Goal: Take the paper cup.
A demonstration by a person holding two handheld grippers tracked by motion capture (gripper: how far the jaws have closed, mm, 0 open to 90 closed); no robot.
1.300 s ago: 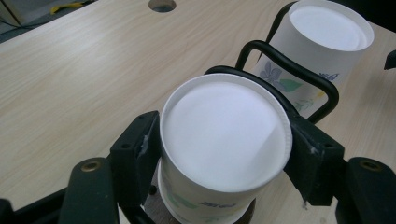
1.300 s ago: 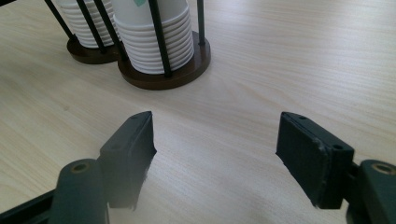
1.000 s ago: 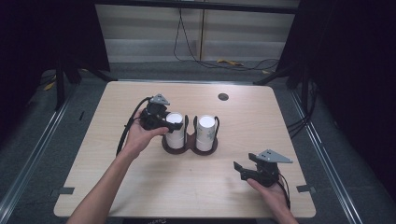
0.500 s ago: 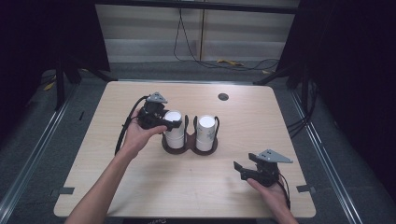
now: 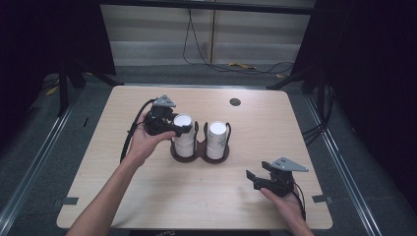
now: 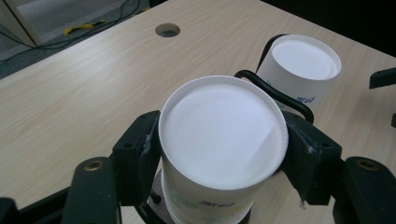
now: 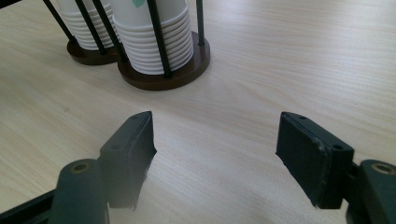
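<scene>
My left gripper (image 6: 219, 154), jaws just closing, pinches the top white paper cup (image 6: 223, 135); I should lift straight up, squeezing gently.

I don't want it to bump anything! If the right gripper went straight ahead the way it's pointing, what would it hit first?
Probably the nearer stack of paper cups in its black holder. The right gripper is open, with bare table ahead of it, and the holder sits a bit left of its line, so it might just slide past.
</scene>
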